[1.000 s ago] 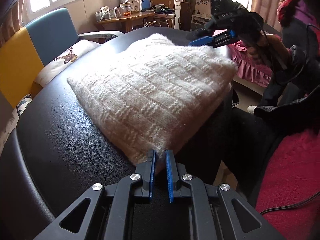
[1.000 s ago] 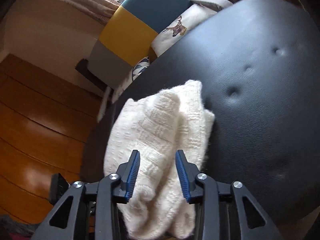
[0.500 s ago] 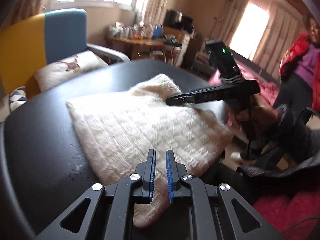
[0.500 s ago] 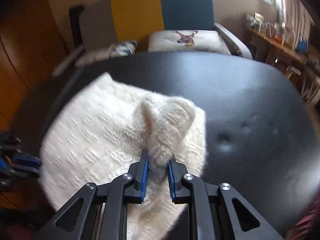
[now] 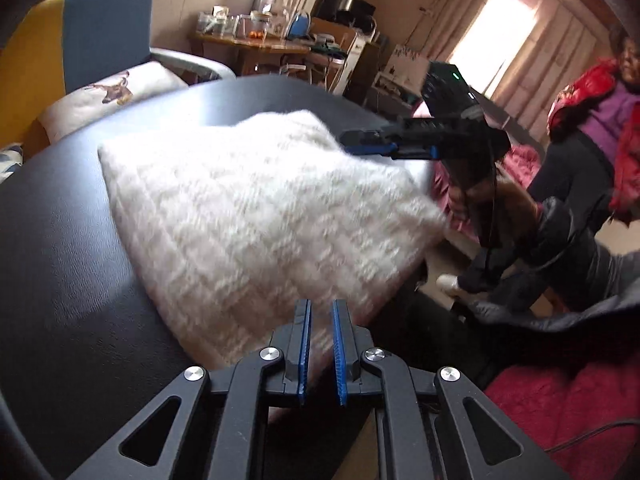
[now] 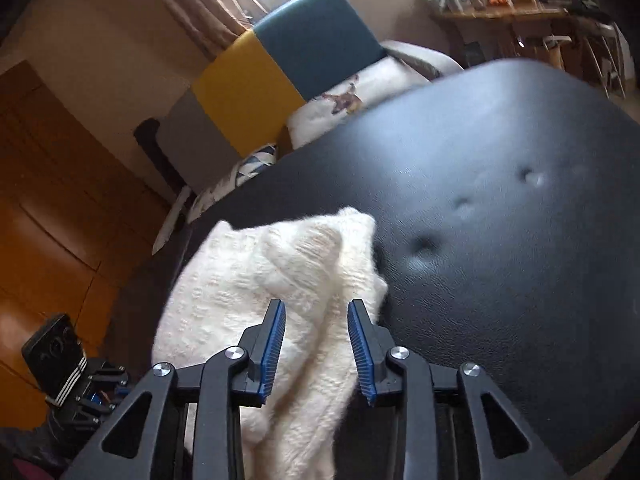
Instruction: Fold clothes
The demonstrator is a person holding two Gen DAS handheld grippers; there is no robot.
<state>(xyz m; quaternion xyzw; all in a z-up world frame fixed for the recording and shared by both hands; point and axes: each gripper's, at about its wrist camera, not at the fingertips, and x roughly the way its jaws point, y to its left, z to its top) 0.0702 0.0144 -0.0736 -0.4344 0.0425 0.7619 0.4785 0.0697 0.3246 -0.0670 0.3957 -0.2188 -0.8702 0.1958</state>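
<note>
Left gripper (image 5: pixel 320 346), bottom centre of the left wrist view: blue pads nearly together, a narrow slot between them, with the near edge of the sweater (image 5: pixel 256 216) inside that slot. Pinch appears made on this edge, though blur hides the contact itself.

Right gripper (image 6: pixel 316 350), bottom centre of the right wrist view: jaws spread wide, blue pads (image 6: pixel 274 344) well apart. A raised fold of the sweater (image 6: pixel 288 280) lies between them, touching neither pad clearly. In the left wrist view the same tool (image 5: pixel 372 145) shows at upper right, side-on, its tips at the far corner of the sweater; the hand (image 5: pixel 496 196) holding it sits just below.

Sweater: cream, knitted, folded into a rough square, lying on the black padded top (image 5: pixel 80 240), centre of the left wrist view. Its right corner overhangs the top's edge. In the right wrist view it fills lower centre, bunched into a ridge, with the bare top (image 6: pixel 500 240) and its dimples to the right.

Surroundings: chair (image 5: pixel 76 40) of yellow and blue, upper left, with a deer-print cushion (image 5: pixel 112 92) on its seat. Wooden desk (image 5: pixel 256 46), upper centre, bears jars and small items too small to tell. Person (image 5: pixel 592 128) in red and purple at the right edge.
</note>
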